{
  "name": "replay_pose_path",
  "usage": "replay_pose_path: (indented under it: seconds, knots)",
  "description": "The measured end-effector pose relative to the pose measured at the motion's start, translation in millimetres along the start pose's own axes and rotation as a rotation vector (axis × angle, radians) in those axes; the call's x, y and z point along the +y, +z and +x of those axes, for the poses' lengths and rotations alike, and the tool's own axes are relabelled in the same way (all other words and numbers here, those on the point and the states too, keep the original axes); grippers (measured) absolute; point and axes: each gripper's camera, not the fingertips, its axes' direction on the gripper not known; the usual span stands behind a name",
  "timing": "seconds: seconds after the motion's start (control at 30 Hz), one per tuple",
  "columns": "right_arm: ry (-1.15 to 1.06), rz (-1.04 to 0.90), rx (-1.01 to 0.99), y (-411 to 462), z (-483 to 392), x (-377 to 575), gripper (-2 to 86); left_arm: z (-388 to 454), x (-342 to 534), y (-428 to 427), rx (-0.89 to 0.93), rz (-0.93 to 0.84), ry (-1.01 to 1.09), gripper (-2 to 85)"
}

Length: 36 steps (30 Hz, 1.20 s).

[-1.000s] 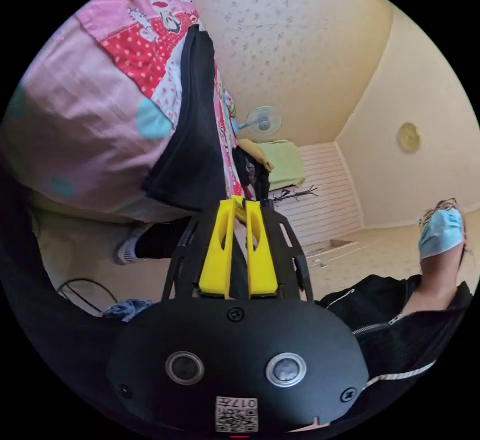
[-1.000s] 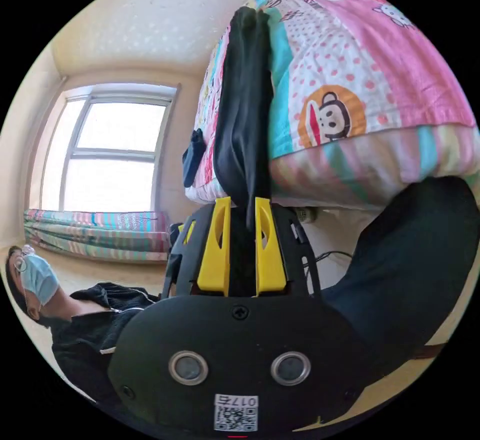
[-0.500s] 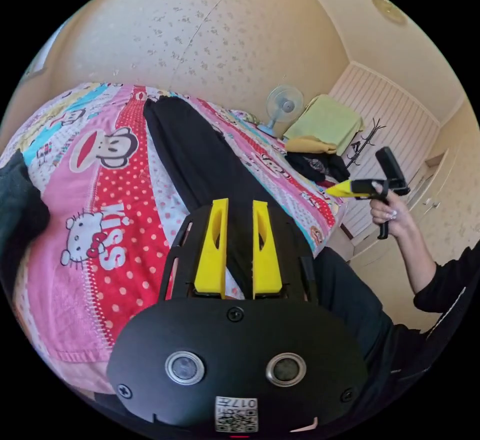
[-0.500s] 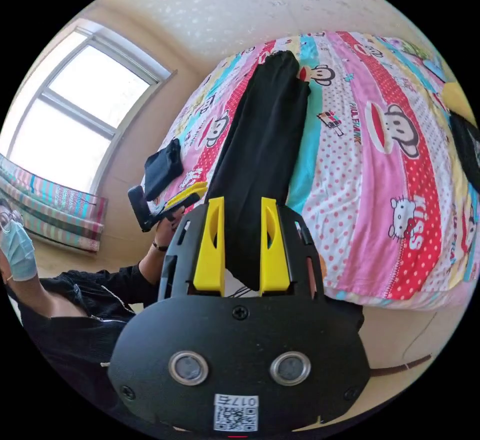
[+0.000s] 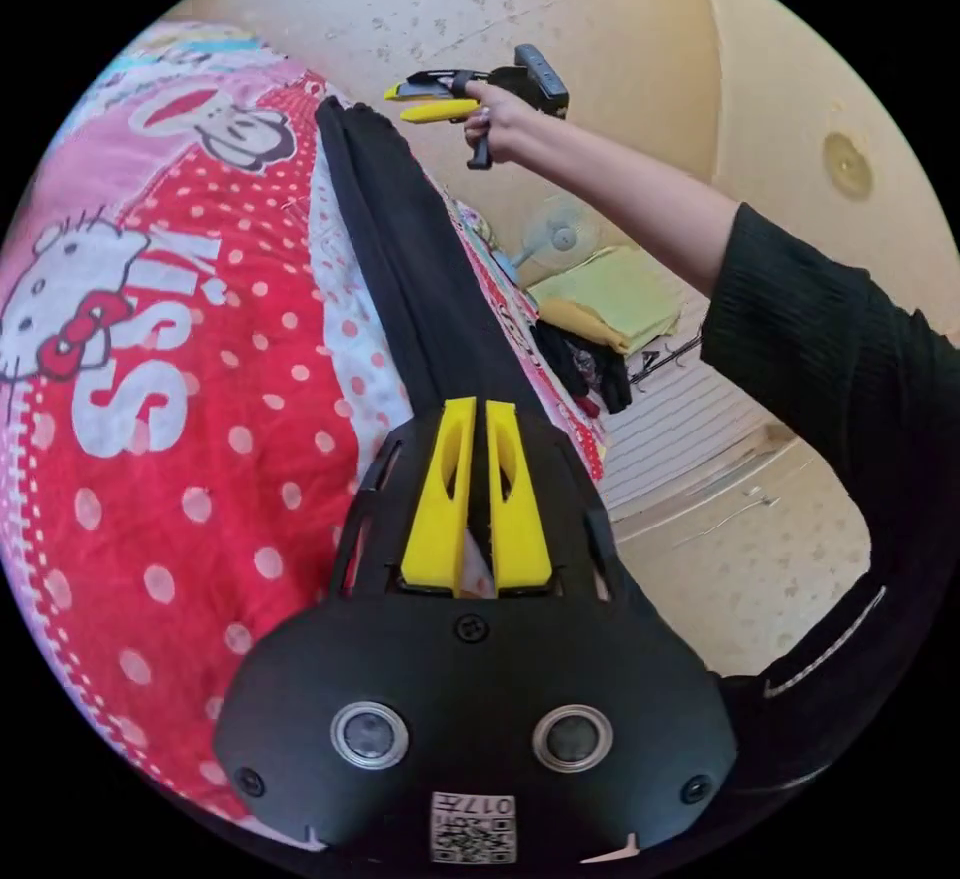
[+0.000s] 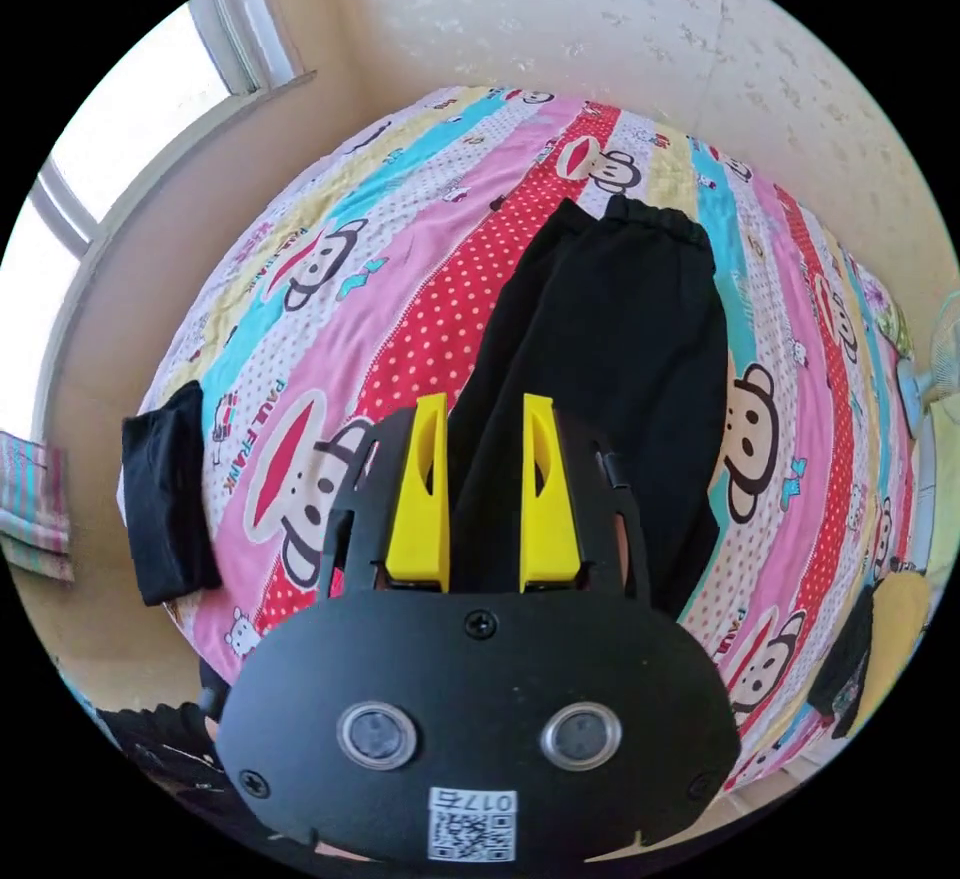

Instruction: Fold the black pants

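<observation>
1 lengthwise fold done: black pants long on bed. Left gripper jaws together, clamped on what unclear; right gripper jaws apart. Cross folds remain.

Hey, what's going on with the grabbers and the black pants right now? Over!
Left gripper nearly shut, low over the black pants. Right gripper open, above them. Pants lie long on the cartoon bedspread. Folded dark garment at bed's edge, apart.

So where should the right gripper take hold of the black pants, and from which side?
I would grip the far gathered end of the black pants, coming down from above. They lie flat and lengthwise on the bedspread, so that end can be carried back toward the near end.
</observation>
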Motion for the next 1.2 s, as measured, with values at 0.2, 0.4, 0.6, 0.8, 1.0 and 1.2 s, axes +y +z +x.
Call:
replay_pose_path:
  seconds: [0.2,0.4,0.6,0.8,1.0,1.2]
  knots:
    - [0.152,-0.11,0.161,116.8,13.1,-33.0,10.9,-9.0,-15.6,-7.8,0.028,-0.012,-0.033,-0.2]
    - [0.135,-0.084,0.23,172.3,15.2,-14.7,7.9,-17.8,-27.1,-17.2,0.073,-0.019,-0.061,-0.3]
    - [0.086,0.002,0.376,174.7,-6.2,-4.9,4.1,-23.5,-35.3,-25.1,0.093,-0.017,-0.077,-0.3]
    - [-0.042,0.176,0.385,158.9,-33.4,15.0,3.8,-29.5,-39.4,-32.6,0.122,-0.002,-0.102,-0.3]
    - [-0.037,0.051,0.347,220.5,-20.3,28.0,5.4,-31.3,-40.5,-34.9,0.122,-0.008,-0.113,-0.1]
    - [-0.127,-0.005,0.37,210.9,-17.8,43.4,7.6,-37.9,-39.6,-34.3,0.156,-0.024,-0.149,-0.4]
